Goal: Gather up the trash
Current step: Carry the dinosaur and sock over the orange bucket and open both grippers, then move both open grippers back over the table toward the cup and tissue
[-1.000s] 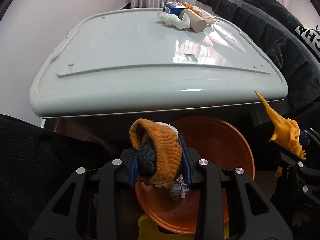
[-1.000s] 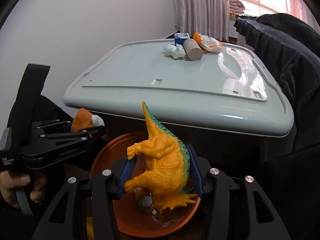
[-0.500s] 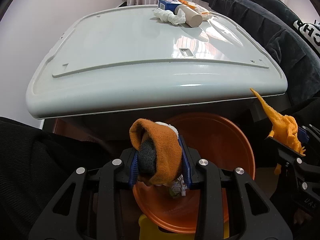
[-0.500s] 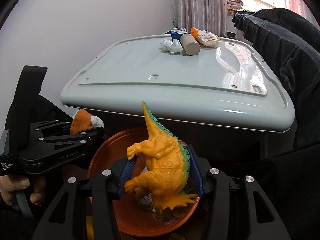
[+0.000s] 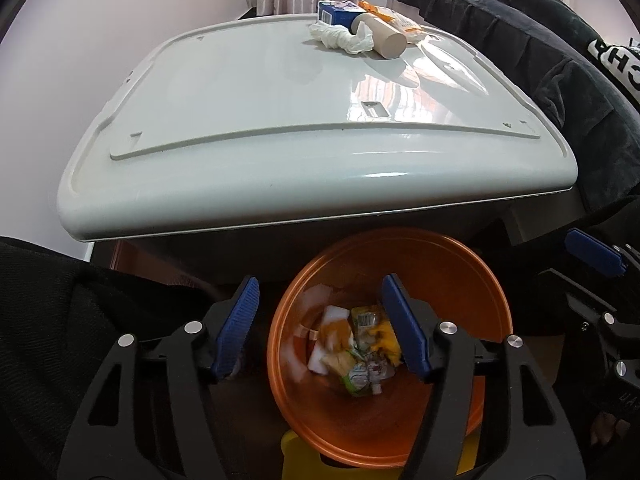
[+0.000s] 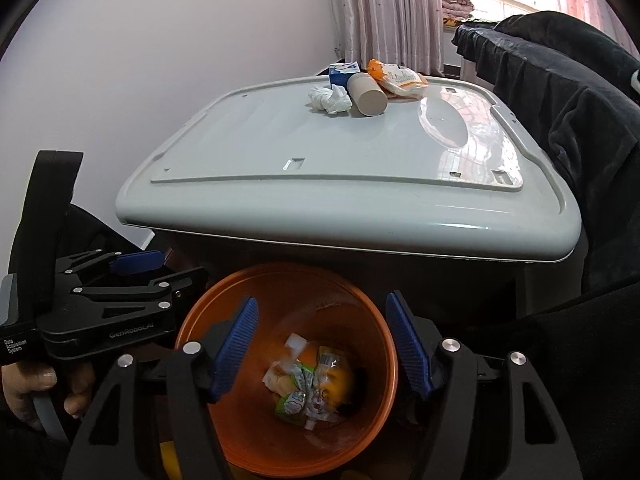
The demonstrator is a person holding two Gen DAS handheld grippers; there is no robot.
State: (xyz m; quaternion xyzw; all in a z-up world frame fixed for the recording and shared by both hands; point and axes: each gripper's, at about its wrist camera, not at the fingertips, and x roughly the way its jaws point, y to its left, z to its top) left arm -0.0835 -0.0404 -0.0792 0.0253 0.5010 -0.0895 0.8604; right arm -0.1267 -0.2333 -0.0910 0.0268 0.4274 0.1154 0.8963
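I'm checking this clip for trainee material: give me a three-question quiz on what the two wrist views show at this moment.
1. True or false: the left gripper is shut on a piece of trash.
2. Which item lies on the grey lid right beside the crumpled tissue? A) a paper cup on its side B) a glass bottle C) a spoon
3. Fill in: both grippers hang above the orange ____, which holds wrappers.

Key:
1. False; its jaws are apart and empty, as are those of the right gripper.
2. A
3. bin
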